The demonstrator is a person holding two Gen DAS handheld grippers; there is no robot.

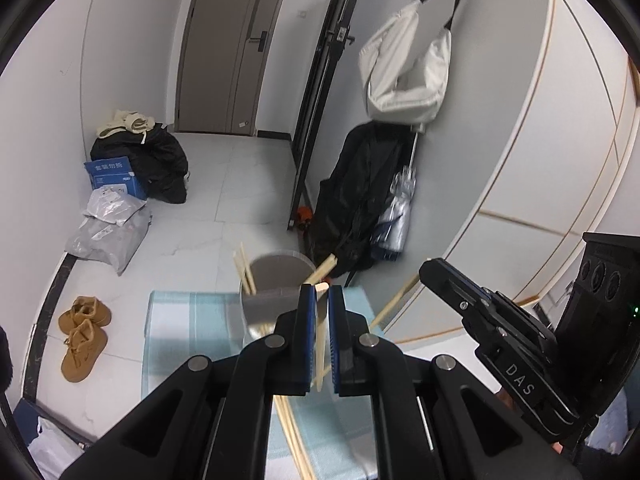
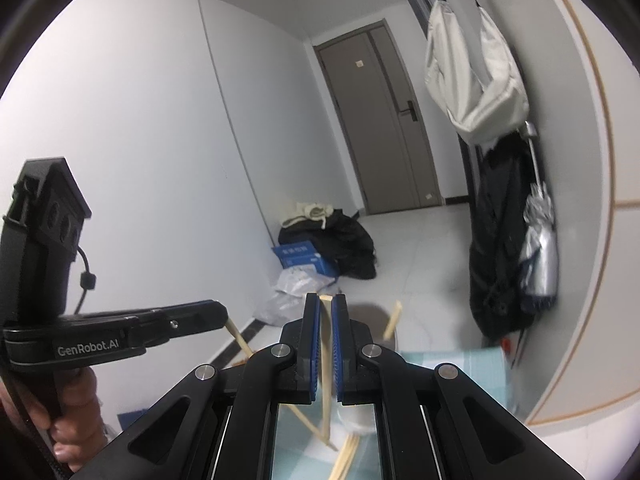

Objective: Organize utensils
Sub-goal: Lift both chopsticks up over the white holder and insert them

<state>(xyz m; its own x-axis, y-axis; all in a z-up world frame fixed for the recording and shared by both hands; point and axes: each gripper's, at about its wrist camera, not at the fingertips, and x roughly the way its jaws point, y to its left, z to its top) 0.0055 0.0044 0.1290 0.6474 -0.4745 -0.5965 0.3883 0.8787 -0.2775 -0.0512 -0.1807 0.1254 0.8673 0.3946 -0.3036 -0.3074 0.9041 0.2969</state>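
In the left wrist view my left gripper [image 1: 321,291] is shut on a pale wooden chopstick [image 1: 320,344] that stands nearly upright between the blue pads. Just beyond it is a clear round cup [image 1: 276,280] with several chopsticks [image 1: 245,270] leaning in it. My right gripper [image 1: 432,269] comes in from the right, shut on another chopstick [image 1: 394,300]. In the right wrist view my right gripper [image 2: 327,300] clamps its chopstick [image 2: 328,364], while the left gripper [image 2: 223,315] at the left holds a chopstick [image 2: 240,340]. The cup [image 2: 376,322] is blurred behind. Loose chopsticks [image 2: 345,454] lie below.
A light blue checked cloth [image 1: 180,320] covers the small table. A curved white wall [image 1: 520,200] stands close on the right, with a hanging white bag [image 1: 404,68], a black coat [image 1: 360,200] and an umbrella [image 1: 396,216]. Brown shoes [image 1: 82,336], parcels [image 1: 108,232] and a door [image 1: 228,48] lie beyond.
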